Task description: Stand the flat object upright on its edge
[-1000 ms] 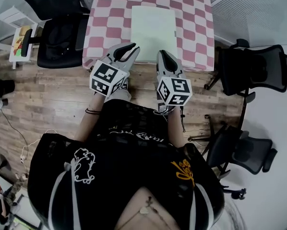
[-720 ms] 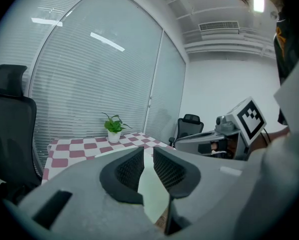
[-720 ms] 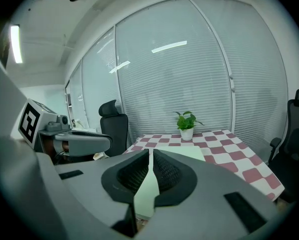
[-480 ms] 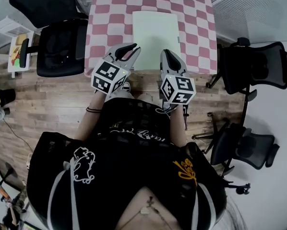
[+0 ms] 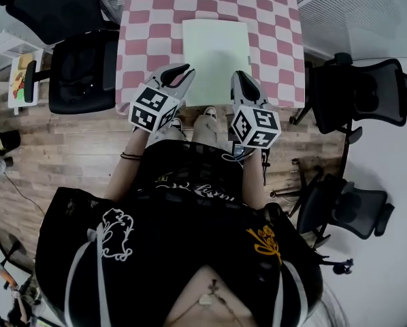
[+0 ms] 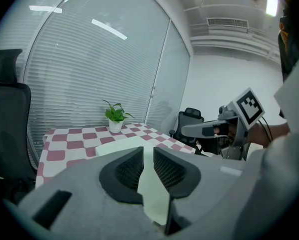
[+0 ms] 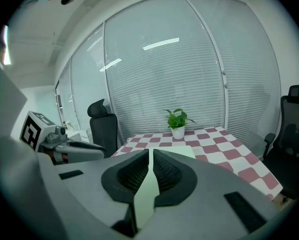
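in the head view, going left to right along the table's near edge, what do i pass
black chair beside the table → left claw → right claw → black chair on the right. The pale green board spans both claws, so it is left out.

black top (image 5: pixel 176 251) with a white line drawing (image 5: pixel 116 231) on its left and yellow lettering (image 5: pixel 261 241) on its right; dark band (image 5: pixel 126 157) on the left wrist. grey left gripper (image 5: pixel 183 70) and right gripper (image 5: pixel 239 77) have black ribbed pads (image 6: pixel 129 170) and black-and-white marker cubes (image 5: pixel 152 109).
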Tool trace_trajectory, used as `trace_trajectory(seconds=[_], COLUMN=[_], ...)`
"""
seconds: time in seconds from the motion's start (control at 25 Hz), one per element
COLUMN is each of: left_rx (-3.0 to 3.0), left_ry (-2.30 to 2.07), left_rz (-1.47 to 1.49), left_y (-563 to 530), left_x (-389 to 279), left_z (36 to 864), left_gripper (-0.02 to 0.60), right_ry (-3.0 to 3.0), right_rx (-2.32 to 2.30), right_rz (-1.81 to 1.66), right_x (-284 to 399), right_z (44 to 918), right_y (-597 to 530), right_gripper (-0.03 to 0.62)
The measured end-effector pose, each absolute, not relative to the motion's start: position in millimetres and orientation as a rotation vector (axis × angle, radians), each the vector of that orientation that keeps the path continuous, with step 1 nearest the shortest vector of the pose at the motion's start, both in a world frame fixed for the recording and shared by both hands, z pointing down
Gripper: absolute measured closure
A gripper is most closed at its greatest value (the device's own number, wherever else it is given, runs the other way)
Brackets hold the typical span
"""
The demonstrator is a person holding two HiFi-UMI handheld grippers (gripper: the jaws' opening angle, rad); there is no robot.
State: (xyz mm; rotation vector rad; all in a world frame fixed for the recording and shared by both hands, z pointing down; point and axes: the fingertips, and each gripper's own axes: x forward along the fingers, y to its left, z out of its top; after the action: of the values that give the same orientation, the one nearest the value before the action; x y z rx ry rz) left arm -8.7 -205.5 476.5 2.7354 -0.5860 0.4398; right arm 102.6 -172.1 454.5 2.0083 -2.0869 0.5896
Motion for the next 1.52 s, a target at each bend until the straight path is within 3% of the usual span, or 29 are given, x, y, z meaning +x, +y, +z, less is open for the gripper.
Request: trace_trajectory(seconds=[0.84, 0.96, 1.04, 1.08, 1.32, 1.52], left_rx=[2.417, 2.358, 2.332, 2.320, 2.214, 2.133], left_ry=[-0.827, -0.783, -0.737, -0.716, -0.588, -0.515], left_rz=[0.595, 0.644, 0.681, 0.697, 0.777, 0.716], left_y=[-271, -277, -279, -279, -272, -271], left_x=[7, 9, 11, 13, 19, 23], left_z=[554, 573, 584, 589, 623, 636], left_gripper=[0.521, 0.413, 0.374, 0.362, 0.222, 0.201], right_ry=[-2.086, -2.111, -2.138, -2.145, -2.096, -2.073], right_rx=[1.847, 1.796, 1.715, 1.677, 1.554, 1.462], right_rz=[0.986, 1.083, 1.139, 1.161, 1.348, 1.436], right_x=[223, 226, 223, 222, 223, 216], right_z=[551, 566, 576, 581, 614, 631], right_y=[-236, -244, -247, -249, -249, -245], right_gripper=[0.562, 0.546, 0.417, 0.395, 0.338, 0.335])
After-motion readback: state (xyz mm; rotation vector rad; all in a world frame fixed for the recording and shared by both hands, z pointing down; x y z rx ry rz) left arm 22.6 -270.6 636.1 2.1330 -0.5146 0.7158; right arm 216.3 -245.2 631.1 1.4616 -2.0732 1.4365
